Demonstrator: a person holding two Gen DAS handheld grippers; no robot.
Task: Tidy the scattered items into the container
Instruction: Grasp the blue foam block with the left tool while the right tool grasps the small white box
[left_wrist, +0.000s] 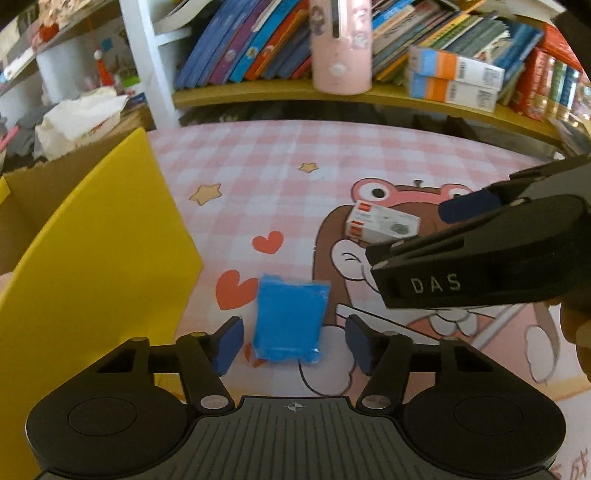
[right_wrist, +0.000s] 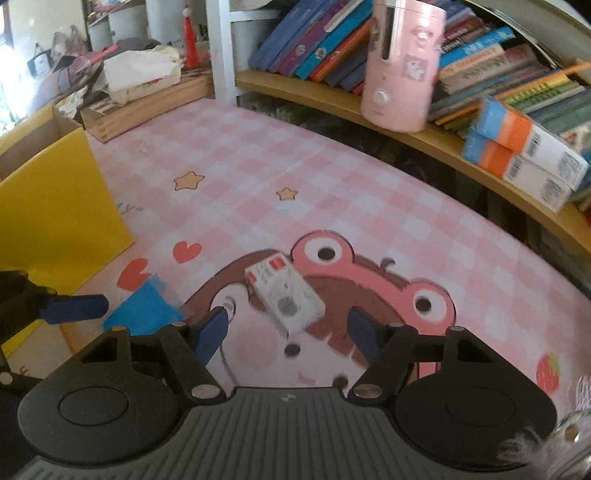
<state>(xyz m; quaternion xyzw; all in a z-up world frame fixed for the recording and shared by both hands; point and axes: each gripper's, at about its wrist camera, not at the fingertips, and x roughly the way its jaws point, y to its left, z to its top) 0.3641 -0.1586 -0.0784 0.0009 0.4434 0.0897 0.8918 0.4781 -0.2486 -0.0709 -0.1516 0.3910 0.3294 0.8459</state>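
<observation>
A blue packet lies flat on the pink checked mat, between the fingers of my open left gripper. It also shows in the right wrist view. A small white box with red marks lies on the cartoon print, just ahead of my open right gripper. The box also shows in the left wrist view, partly behind the right gripper's body. A yellow cardboard container stands at the left, and in the right wrist view its open top shows.
A wooden shelf with books, a pink appliance and stacked blue-orange boxes runs along the back. Clutter and a wooden crate sit at the back left. The left gripper's fingertip shows beside the blue packet.
</observation>
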